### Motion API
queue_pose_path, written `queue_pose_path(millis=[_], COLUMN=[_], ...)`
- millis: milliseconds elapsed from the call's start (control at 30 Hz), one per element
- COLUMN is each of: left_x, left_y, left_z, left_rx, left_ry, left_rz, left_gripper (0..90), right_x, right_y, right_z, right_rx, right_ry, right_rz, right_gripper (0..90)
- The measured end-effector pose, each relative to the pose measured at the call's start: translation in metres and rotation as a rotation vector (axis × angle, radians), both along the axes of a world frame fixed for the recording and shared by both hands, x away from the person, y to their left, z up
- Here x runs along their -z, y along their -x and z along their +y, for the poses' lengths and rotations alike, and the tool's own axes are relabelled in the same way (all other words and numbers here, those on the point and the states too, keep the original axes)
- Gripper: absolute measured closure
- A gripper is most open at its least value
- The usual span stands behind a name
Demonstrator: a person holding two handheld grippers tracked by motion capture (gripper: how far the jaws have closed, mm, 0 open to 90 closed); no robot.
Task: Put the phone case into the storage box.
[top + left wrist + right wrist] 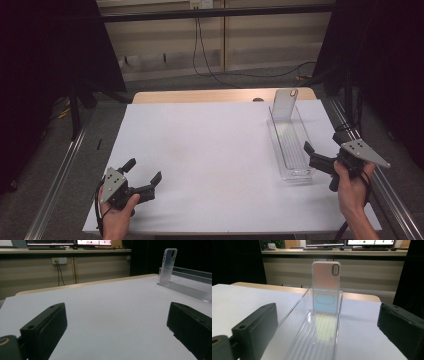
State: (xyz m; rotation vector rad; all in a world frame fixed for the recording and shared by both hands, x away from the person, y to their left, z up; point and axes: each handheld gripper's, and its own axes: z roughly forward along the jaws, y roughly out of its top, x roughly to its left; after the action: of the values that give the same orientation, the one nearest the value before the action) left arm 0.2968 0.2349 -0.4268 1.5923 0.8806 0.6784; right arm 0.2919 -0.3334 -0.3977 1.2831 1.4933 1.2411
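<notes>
Phone case (326,287): upright at far end of clear tray (280,150); likely light, thin, slippery, slightly flexible; best pinched at side edges
Right gripper (320,159): spread wide, empty, near tray's front end
Left gripper (144,176): spread wide, empty, well apart

One clear phone case (326,286), one clear ribbed tray (290,145), two hand-held grippers, left (146,176), right (307,156)

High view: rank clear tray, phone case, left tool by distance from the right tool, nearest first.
From the right tool:
1. Clear tray, lying just beside its tips at the table's right.
2. Phone case, standing upright at the tray's far end.
3. Left tool, across the table at the near left.
</notes>
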Motion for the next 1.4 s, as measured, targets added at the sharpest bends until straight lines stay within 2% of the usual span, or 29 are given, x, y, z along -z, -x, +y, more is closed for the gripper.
queue_pose_path(millis=[67,333,400,533,600,933,1133,1200,1400], left_x=[0.0,0.0,0.001,0.0,0.0,0.0,0.002,0.003,0.005], left_y=[0.0,0.001,0.002,0.003,0.004,0.007,0.008,0.008,0.01], left_z=[0.001,0.001,0.001,0.002,0.002,0.005,0.004,0.003,0.004], left_rx=[-0.005,-0.007,-0.01,-0.011,-0.014,-0.017,-0.024,-0.023,-0.027], left_ry=[0.002,0.008,-0.007,-0.008,-0.009,-0.008,-0.035,-0.038,-0.056], left_rz=[0.001,0.01,0.011,0.004,0.005,0.016,0.022,0.024,0.04], left_gripper=[3.0,3.0,3.1,3.2,3.2,3.4,3.4,3.4,3.5], right_x=[0.001,0.006,0.008,0.01,0.01,0.019,0.033,0.035,0.036], right_y=[0.003,0.02,0.024,0.032,0.036,0.058,0.066,0.07,0.075], right_z=[0.002,0.003,0.003,0.002,0.001,0.005,0.001,-0.001,-0.003], right_rx=[0.001,-0.007,-0.012,-0.026,-0.016,-0.021,-0.021,-0.02,0.001], right_ry=[0.021,0.012,0.016,0.018,0.013,0.033,0.036,0.02,0.048], right_rz=[-0.003,-0.004,-0.007,0.001,0.004,0.007,0.032,0.03,0.032], right_gripper=[2.5,1.9,1.8,2.8,2.7,1.4,1.1,0.7,0.0])
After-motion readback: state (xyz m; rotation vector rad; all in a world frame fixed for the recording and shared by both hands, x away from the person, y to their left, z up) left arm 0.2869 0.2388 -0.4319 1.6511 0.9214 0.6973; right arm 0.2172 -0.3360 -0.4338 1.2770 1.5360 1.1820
